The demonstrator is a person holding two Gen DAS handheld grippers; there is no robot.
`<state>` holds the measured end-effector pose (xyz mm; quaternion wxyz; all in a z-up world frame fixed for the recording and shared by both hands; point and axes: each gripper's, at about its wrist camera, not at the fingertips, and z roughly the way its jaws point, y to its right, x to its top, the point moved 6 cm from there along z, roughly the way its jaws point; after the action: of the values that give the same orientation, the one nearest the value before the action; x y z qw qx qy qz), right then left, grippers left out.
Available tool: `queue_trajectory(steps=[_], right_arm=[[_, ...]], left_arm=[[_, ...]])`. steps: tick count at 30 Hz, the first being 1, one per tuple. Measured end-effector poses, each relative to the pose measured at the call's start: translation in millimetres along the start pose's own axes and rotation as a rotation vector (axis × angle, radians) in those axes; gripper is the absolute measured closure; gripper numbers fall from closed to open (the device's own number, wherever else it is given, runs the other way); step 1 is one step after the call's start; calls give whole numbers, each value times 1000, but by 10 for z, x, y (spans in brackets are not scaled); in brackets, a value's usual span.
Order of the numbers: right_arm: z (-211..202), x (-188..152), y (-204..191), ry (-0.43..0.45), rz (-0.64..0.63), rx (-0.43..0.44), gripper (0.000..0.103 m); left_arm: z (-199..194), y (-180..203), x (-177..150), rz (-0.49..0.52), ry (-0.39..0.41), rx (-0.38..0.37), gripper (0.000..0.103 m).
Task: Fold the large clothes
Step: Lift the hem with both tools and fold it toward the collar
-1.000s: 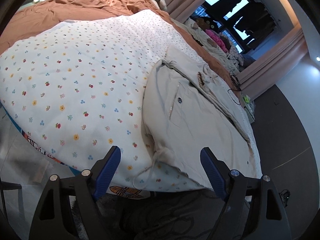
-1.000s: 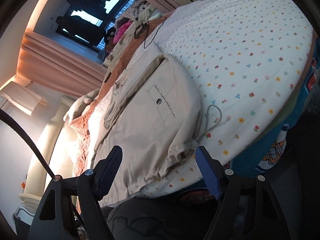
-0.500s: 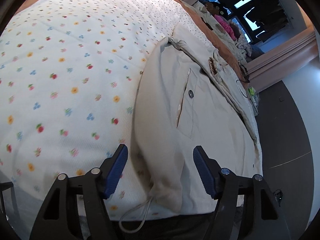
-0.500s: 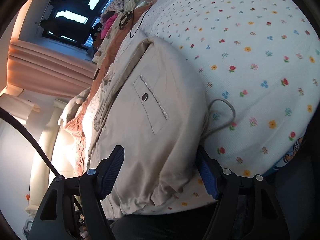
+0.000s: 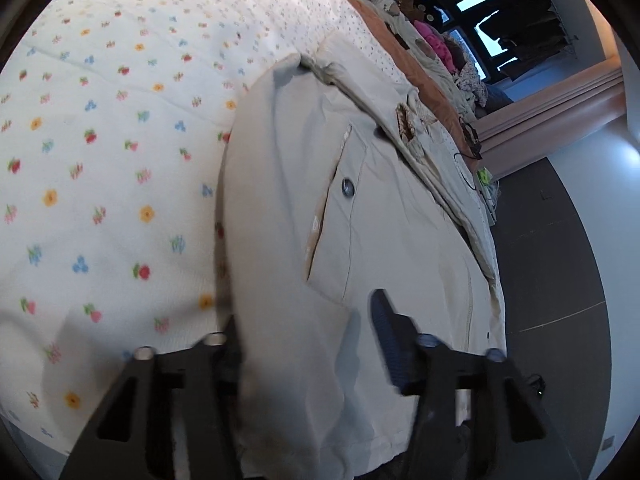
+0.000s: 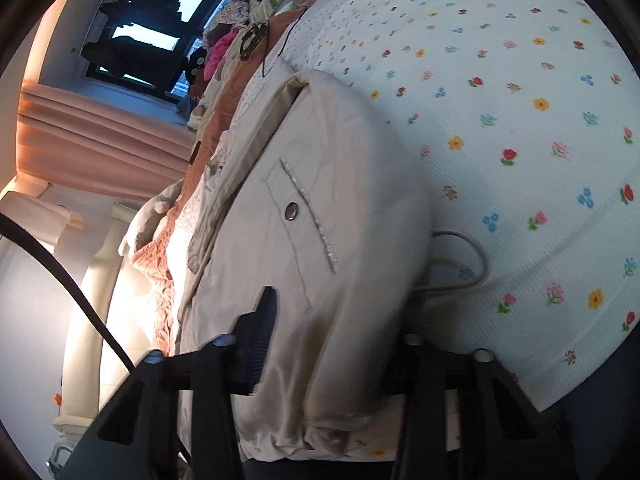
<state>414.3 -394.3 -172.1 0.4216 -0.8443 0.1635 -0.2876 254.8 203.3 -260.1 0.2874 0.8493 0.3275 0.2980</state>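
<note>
On the left of the left wrist view lies the bed [image 5: 100, 160], covered by a white spread dotted with small red, yellow and blue flowers. To its right, along the bed's near edge, rests the beige garment [image 5: 384, 240]: a pale, smooth, heavy-looking cloth, folded over with a rounded fold edge, a stitched pocket flap and a metal snap [image 5: 348, 188]. The left tool [image 5: 308, 336] straddles the garment's near hem; its jaws are closing with cloth bunched between them, one blue pad on top, the other hidden under the fold.

In the right wrist view the same garment [image 6: 328, 208] fills the middle, its pocket and snap [image 6: 291, 212] showing, a pale drawcord [image 6: 468, 264] looping out onto the spread. The right tool [image 6: 336, 332] is likewise closing on the hem, cloth gathered between its jaws.
</note>
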Motion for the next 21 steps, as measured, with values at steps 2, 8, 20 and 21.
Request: queue_trajectory(steps=[2, 8, 20, 21], right_arm=[[-66, -36, 34, 13, 20, 18, 91], [-331, -98, -135, 64, 2, 80, 93], [-1213, -359, -708, 139, -115, 230, 93], [-1277, -358, -691, 143, -124, 237, 93]], left_arm=[[-36, -19, -52, 1, -2, 6, 87], [-364, 100, -55, 5, 73, -53, 93], [-1250, 518, -148, 61, 181, -190, 94], [-1344, 546, -167, 66, 192, -201, 94]])
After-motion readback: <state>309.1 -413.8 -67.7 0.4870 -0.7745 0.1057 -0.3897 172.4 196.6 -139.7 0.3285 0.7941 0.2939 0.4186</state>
